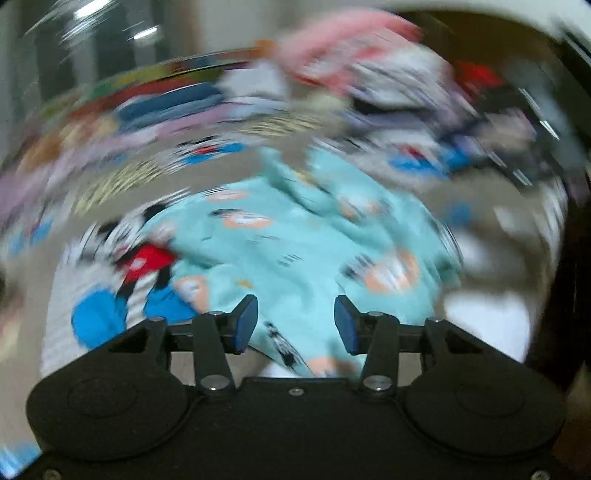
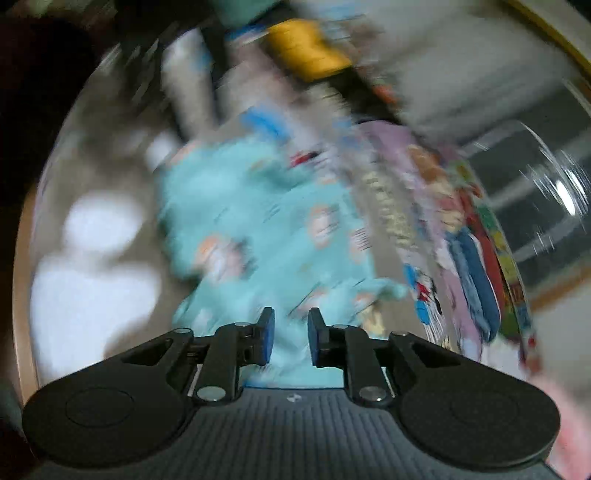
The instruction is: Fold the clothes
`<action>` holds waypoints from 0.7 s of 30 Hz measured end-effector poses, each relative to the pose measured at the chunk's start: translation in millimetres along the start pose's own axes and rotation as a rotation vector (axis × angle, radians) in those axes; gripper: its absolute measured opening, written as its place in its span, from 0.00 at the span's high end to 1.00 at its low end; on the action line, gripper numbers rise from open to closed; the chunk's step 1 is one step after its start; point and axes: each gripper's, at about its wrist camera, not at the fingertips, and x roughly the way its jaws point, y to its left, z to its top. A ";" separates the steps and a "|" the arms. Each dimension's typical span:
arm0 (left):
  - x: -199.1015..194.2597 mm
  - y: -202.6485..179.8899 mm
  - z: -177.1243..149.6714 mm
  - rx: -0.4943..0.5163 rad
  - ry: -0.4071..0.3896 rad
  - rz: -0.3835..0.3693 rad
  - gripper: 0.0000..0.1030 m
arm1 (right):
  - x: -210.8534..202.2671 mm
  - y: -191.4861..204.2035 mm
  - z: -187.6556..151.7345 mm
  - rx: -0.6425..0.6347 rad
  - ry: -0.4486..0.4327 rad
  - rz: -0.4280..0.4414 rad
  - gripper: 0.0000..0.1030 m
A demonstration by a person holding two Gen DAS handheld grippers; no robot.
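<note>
Left gripper: matte black body, two round housings, silver screws, blue pads. Right gripper matches, with a ribbed grey deck and small logo.

Both views heavily motion-blurred. Beige surface underlies everything, a bright white patch on it at the left in the right wrist view. Far right: dark pane with streaked light reflections. Pale wall at far top.
</note>
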 end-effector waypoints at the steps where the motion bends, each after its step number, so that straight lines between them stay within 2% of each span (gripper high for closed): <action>1: 2.6 6.3 2.2 -0.089 -0.009 0.015 0.50 | -0.6 -12.4 4.9 0.112 -0.037 0.000 0.67; 2: 6.5 10.7 2.9 -0.168 -0.013 0.030 0.44 | 0.3 -24.3 7.2 0.249 -0.081 0.012 0.64; 6: 14.0 28.2 -5.2 -0.478 -0.051 0.047 0.42 | 24.2 -55.1 -13.9 0.827 -0.233 0.100 0.63; 10: 20.3 48.3 -17.0 -0.762 -0.090 0.064 0.38 | 66.5 -39.2 -58.0 1.181 -0.281 0.184 0.63; 12: 24.0 56.1 -22.9 -0.839 -0.096 0.066 0.38 | 85.1 -23.4 -71.7 1.243 -0.270 0.228 0.63; 16: 34.5 64.5 -30.7 -0.927 -0.098 0.061 0.35 | 108.6 1.0 -83.3 1.254 -0.236 0.286 0.58; 18: 42.2 65.6 -33.7 -0.955 -0.086 0.058 0.35 | 110.0 -3.1 -91.9 1.304 -0.271 0.325 0.57; 21: 51.7 63.1 -32.6 -0.970 -0.091 0.057 0.35 | 112.1 -15.3 -103.8 1.366 -0.330 0.365 0.49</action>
